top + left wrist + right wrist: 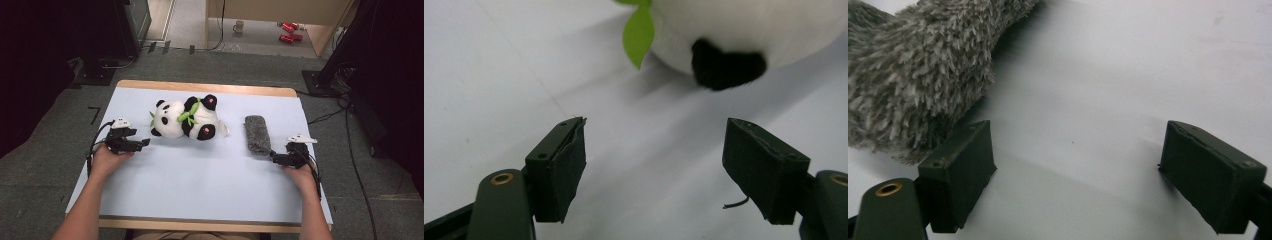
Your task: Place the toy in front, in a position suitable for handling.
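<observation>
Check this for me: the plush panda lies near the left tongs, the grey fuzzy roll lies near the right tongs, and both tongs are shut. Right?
Not quite. Both tongs are open: the left tongs and right tongs each show a wide gap in their own gripper views. The plush panda and grey fuzzy roll lie as you said.

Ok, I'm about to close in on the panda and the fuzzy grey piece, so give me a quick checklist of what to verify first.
1. Left gripper open: ok, jaws wide apart.
2. Right gripper open: ok, nothing between the jaws.
3. Left gripper aimed at the plush panda: ok, its black ear lies just ahead.
4. Right gripper lined up on the grey fuzzy piece: not ok, it sits off to one side of the jaws.
5. Panda and grey piece apart: ok, a gap of table between them.
6. Firmness of either item: cannot tell.
</observation>
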The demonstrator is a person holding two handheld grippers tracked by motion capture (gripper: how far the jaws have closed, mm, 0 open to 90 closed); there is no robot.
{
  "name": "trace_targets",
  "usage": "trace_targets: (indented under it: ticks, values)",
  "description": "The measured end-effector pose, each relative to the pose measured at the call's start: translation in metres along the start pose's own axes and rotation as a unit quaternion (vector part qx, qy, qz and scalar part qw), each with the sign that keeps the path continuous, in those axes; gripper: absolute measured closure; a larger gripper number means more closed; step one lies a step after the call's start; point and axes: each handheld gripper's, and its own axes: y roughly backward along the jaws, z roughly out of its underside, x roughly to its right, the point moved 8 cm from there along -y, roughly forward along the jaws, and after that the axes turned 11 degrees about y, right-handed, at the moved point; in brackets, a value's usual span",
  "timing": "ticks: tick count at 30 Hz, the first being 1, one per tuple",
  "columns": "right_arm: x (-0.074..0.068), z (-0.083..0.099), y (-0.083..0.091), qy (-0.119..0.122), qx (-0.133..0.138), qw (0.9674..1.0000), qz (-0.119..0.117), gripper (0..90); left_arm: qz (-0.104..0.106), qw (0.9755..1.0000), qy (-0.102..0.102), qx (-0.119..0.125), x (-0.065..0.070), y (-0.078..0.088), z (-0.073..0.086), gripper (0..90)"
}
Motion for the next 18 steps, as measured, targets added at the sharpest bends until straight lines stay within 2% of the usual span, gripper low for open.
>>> trace_targets:
  ticks: [2, 3, 6, 10, 11, 12, 13, 18]
  values:
    - [0.0, 0.0, 0.0, 0.0, 0.0, 1.0, 0.0, 13.4, 0.017, 0.9996, 0.016, 0.016, 0.007, 0.01, -0.011, 30.3]
    - [0.0, 0.0, 0.0, 0.0, 0.0, 1.0, 0.0, 13.4, 0.017, 0.9996, 0.016, 0.016, 0.007, 0.01, -0.011, 30.3]
    - [0.0, 0.0, 0.0, 0.0, 0.0, 1.0, 0.0, 13.3, 0.007, 0.9996, 0.003, 0.027, 0.014, 0.018, -0.02, 30.0]
    - [0.0, 0.0, 0.0, 0.0, 0.0, 1.0, 0.0, 13.4, -0.001, 0.9998, -0.012, 0.017, 0.02, 0.02, -0.025, 34.2]
    - [0.0, 0.0, 0.0, 0.0, 0.0, 1.0, 0.0, 13.3, 0.014, 0.9997, -0.004, 0.02, 0.025, 0.023, -0.031, 35.0]
    - [0.0, 0.0, 0.0, 0.0, 0.0, 1.0, 0.0, 13.3, 0.014, 0.9997, -0.004, 0.02, 0.025, 0.023, -0.031, 36.1]
    - [0.0, 0.0, 0.0, 0.0, 0.0, 1.0, 0.0, 13.3, 0.029, 0.9994, -0.001, 0.019, 0.029, 0.025, -0.035, 37.3]
    - [0.0, 0.0, 0.0, 0.0, 0.0, 1.0, 0.0, 13.4, 0.048, 0.9987, -0.002, 0.017, 0.038, 0.027, -0.044, 37.0]
